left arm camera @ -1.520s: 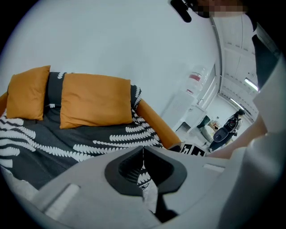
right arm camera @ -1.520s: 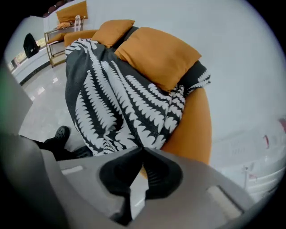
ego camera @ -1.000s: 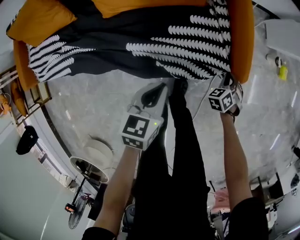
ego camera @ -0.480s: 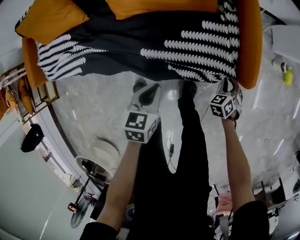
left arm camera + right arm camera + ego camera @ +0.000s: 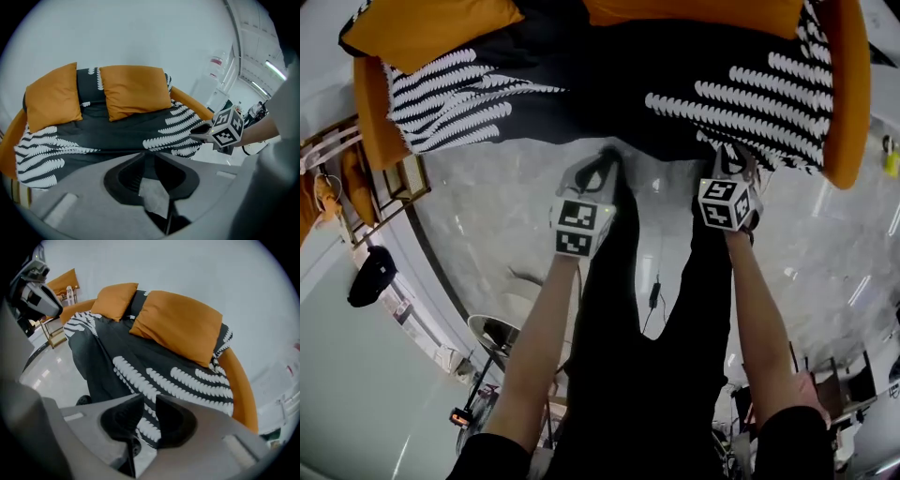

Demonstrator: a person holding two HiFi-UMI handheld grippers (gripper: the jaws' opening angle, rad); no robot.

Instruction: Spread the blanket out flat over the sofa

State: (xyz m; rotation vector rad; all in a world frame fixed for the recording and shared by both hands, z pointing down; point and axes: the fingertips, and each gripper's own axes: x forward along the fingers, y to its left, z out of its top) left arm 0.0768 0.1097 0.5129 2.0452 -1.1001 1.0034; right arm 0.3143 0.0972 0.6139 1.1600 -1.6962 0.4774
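Head view, blanket: the dark blanket (image 5: 675, 66) with rows of white feather shapes lies over the seat of the orange sofa (image 5: 848, 94). Its front edge hangs down toward the pale floor (image 5: 487, 216).
Head view, cushions: the left cushion (image 5: 431, 28) and the right cushion (image 5: 694, 11), both orange, rest at the back on top of the blanket.
Head view, left gripper: the left gripper (image 5: 605, 161) is above the floor, just in front of the hanging edge, near the middle of the sofa front.
Head view, right gripper: the right gripper (image 5: 734, 155) is beside it, at the patterned hanging edge. Whether it touches the cloth I cannot tell from here.
Head view, person: the black trousers (image 5: 647, 375) show between the two bare forearms.
Left gripper view, claw: the jaws stand a little apart and have just been opening. Only pale floor shows in the narrow gap, and no cloth is between them.
Left gripper view, blanket: it covers the seat from the left end to the right arm, with folds at the left end. A strip of it goes up the backrest between the cushions.
Left gripper view, other gripper: the right gripper with its marker cube shows at the right, near the front corner of the blanket.
Right gripper view, claw: the jaws are spread and have just been opening. The white rows show beyond the gap, and nothing is pinched.
Right gripper view, blanket: it drapes over the sofa front, and the plain dark part hangs low at the left.
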